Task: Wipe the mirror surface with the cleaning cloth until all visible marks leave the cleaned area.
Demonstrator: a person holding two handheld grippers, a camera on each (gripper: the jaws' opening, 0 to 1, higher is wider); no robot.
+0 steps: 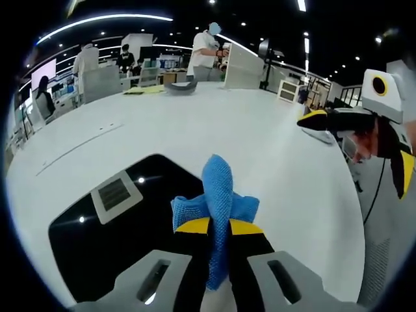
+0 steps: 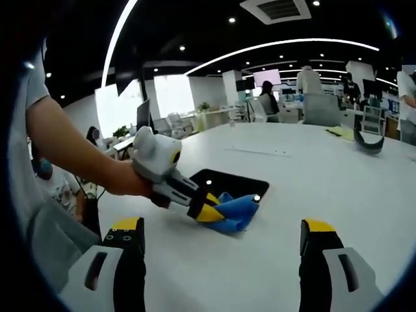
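The blue cloth (image 1: 218,195) is clamped by the left gripper (image 1: 218,229) over the dark mirror (image 1: 110,227); the right gripper (image 2: 221,242) is held wide apart, nothing grasped.

A wide white table (image 1: 260,143) stands in an open office with a dark ceiling (image 2: 195,32) crossed by curved light strips (image 2: 286,44). Desks, monitors and bright windows (image 2: 120,107) line the far side.

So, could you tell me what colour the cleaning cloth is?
Blue; the cleaning cloth shows best in the left gripper view.
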